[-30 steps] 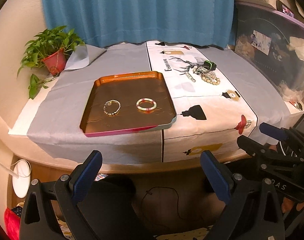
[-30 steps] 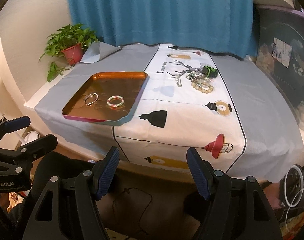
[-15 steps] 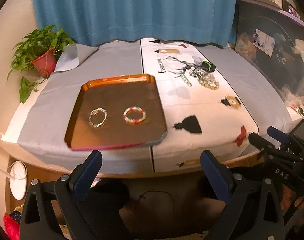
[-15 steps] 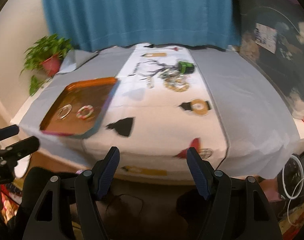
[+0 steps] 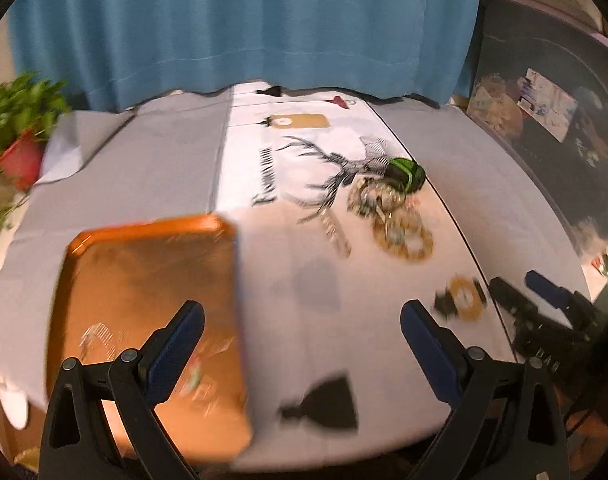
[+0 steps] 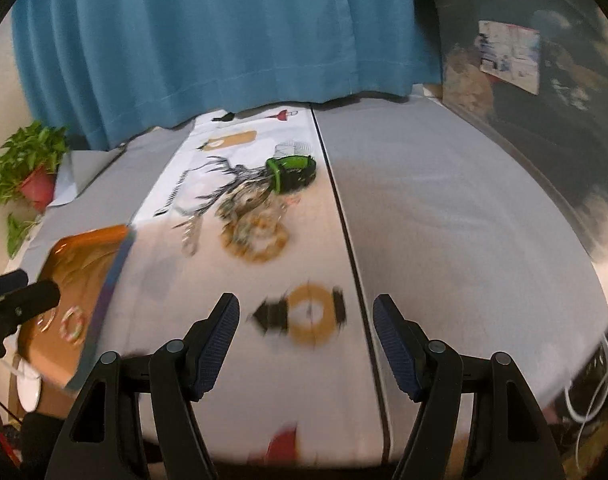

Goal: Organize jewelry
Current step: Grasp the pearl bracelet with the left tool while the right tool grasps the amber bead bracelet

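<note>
A pile of jewelry (image 5: 378, 200) lies on the white printed runner, with a beaded bracelet (image 5: 404, 234) at its near edge and a green and black band (image 5: 404, 172) behind it. The same jewelry pile (image 6: 249, 204), beaded bracelet (image 6: 255, 240) and green band (image 6: 291, 172) show in the right wrist view. An orange tray (image 5: 143, 280) at the left holds two bracelets, a pale one (image 5: 97, 338) and a red and white one (image 6: 72, 322). My left gripper (image 5: 301, 322) is open over the tray's right edge and the runner. My right gripper (image 6: 306, 316) is open and empty above a printed lantern.
A potted plant (image 5: 17, 136) stands at the table's far left corner. A blue curtain (image 5: 243, 20) hangs behind the table. Dark clear storage bins (image 5: 552, 132) stand at the right. The grey cloth (image 6: 444, 208) covers the right side of the table.
Both grippers have moved forward over the table and to the right. The jewelry pile now looks much nearer, and the tray has slid to the left of both views. Both stay open.
</note>
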